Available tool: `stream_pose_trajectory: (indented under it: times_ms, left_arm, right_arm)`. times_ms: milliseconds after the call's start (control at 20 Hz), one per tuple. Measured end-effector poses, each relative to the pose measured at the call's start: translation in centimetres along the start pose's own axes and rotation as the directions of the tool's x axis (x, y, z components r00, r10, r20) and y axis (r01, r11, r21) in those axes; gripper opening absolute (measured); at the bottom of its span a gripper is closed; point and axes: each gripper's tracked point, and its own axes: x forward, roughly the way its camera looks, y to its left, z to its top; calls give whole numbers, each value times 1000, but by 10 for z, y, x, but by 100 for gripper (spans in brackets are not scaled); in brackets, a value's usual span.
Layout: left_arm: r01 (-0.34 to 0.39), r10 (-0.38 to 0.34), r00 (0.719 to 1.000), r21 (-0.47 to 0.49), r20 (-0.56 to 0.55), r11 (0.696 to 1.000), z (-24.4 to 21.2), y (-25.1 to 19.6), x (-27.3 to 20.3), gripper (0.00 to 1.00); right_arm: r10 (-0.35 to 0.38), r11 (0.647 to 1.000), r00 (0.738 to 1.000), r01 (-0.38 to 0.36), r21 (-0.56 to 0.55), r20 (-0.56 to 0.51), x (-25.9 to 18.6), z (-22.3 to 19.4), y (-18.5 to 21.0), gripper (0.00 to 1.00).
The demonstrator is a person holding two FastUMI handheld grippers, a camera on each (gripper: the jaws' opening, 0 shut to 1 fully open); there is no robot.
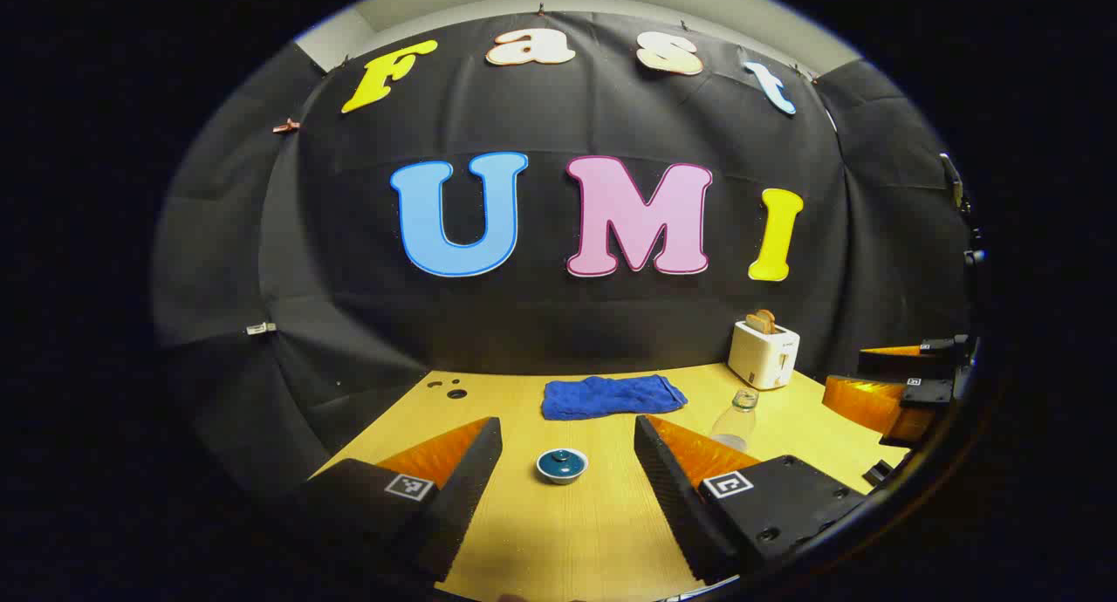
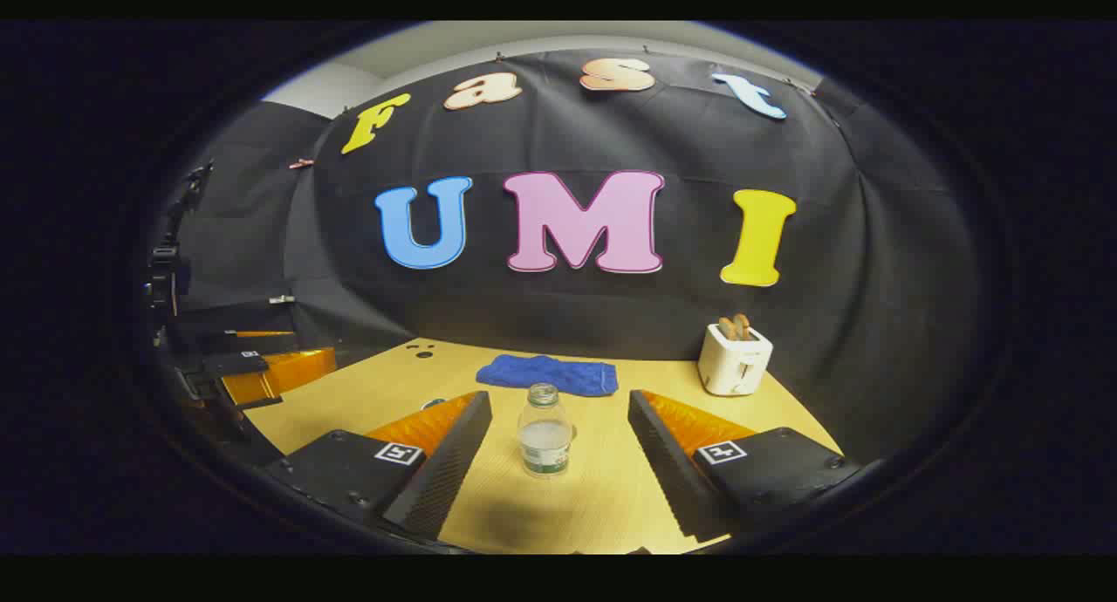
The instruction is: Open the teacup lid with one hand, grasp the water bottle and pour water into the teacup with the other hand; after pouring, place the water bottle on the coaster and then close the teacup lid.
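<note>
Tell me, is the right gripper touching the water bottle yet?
Apart. In the right gripper view the water bottle stands on the table between the open fingers of the right gripper, with bare wood on both sides.

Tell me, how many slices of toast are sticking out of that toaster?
2, both in the white toaster at the table's far right: toast slices stand side by side in the right gripper view. Anything deeper inside is hidden.

- Table (image 1: 602, 532): pale yellow wood grain.
- Teacup (image 1: 561, 465) on the table: dark blue-teal lid, white rim.
- Towel (image 1: 611, 396) behind the teacup: deep blue.
- Water bottle (image 2: 544, 431): clear, white-and-green label.
- Toaster (image 2: 735, 359) at the table's far corner: white, brown toast.
- Left gripper (image 1: 567, 475) fingers (image 1: 458, 462): orange sides, black ribbed pads, black-and-white square markers.
</note>
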Motion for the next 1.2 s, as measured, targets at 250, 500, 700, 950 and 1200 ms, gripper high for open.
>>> stream_pose_trajectory:
  times_ms: [250,500,700,950,1200]
  left_arm:
    - [10,-10,999,7,-51,1000,-19,6,13,96]
    - [-2,1,997,-13,-74,1000,-30,13,40,96]
    - [6,-5,996,4,-90,1000,-44,14,71,96]
    - [37,-36,991,4,-127,999,-72,14,113,96]
    - [67,-65,985,12,-162,998,-107,13,161,96]
  right_arm:
    - [31,999,999,-32,-9,-23,13,-8,4,98]
    - [55,998,998,-56,-14,-42,30,-18,10,98]
    - [70,998,995,-70,4,-75,42,-35,18,98]
    - [73,997,990,-72,14,-118,52,-51,24,98]
    - [53,999,987,-54,3,-152,65,-71,26,98]
